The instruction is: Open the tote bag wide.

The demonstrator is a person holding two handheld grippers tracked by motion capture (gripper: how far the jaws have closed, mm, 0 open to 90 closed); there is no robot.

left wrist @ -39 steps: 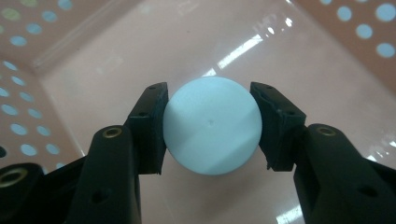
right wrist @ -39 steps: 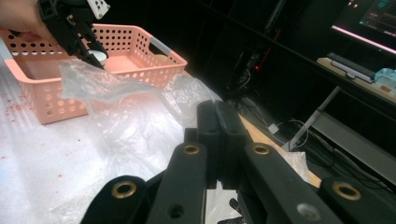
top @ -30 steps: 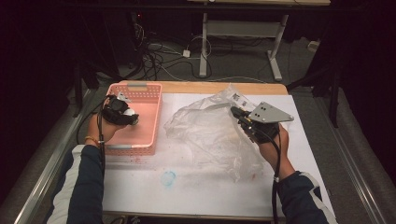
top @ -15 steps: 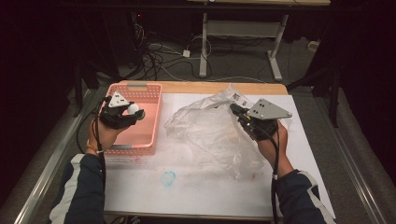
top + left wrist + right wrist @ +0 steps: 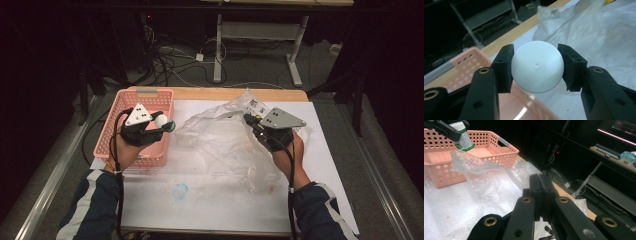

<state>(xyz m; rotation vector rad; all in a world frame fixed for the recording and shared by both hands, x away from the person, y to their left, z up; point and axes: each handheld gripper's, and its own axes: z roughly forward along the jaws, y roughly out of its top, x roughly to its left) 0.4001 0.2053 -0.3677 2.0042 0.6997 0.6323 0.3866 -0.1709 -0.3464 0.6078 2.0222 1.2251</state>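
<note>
White-capped bottle (image 5: 537, 66) clamped over pink basket's (image 5: 131, 150) right edge.

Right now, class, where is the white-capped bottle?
In the high view the bottle is left, clamped in the left gripper over the pink basket's right edge, beside the plastic bag.

Left hand-held gripper (image 5: 161, 125) half-closed, right hand-held gripper (image 5: 248, 120) clamped.

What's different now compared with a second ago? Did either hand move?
The left tool, gripping a white-capped bottle, has lifted out of the pink basket and swung toward the clear plastic bag, so the bottle now hangs over the basket's near-right edge. The grip on the bottle is unchanged. The right tool stays shut on the bag's edge, and the bag and basket lie where they were.
</note>
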